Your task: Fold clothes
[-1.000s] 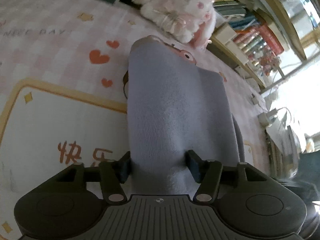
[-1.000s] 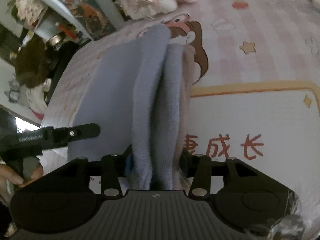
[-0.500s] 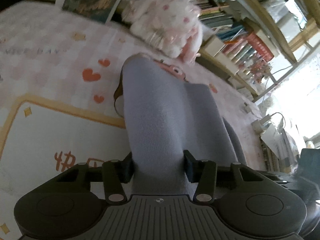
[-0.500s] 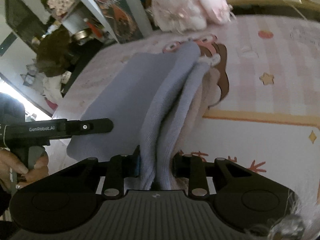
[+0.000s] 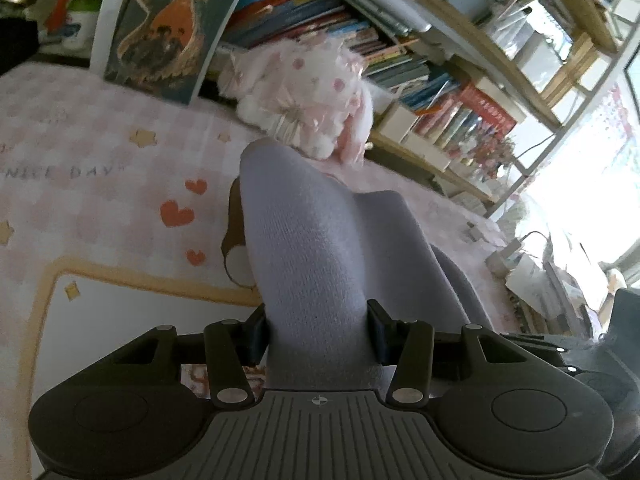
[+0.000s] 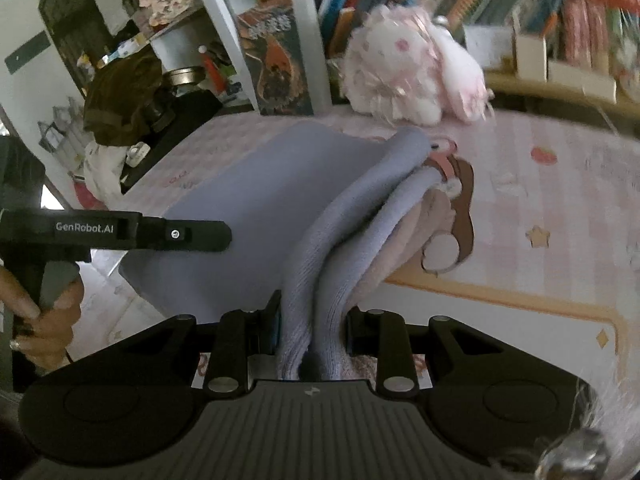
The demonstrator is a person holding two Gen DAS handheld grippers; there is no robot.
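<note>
A lavender knit garment (image 5: 320, 248) lies partly on a pink checked bed cover (image 5: 100, 200). My left gripper (image 5: 318, 330) is shut on one bunched edge of it and holds it raised. My right gripper (image 6: 312, 326) is shut on another edge, where two folded layers of the garment (image 6: 332, 248) pass between the fingers. The rest of the cloth hangs as a flat sheet to the left in the right wrist view. The left gripper's body (image 6: 120, 234) and the hand holding it show at the left there.
A pink and white plush toy (image 5: 308, 96) sits at the far edge of the bed, also in the right wrist view (image 6: 404, 72). Bookshelves (image 5: 420, 80) stand behind it. A picture book (image 5: 176, 28) leans upright. A cluttered dark stand (image 6: 160, 96) is at the bed's left.
Both grippers have lifted the garment higher and tilted up, so the shelves and plush toy fill more of the view. Both stay shut on the cloth.
</note>
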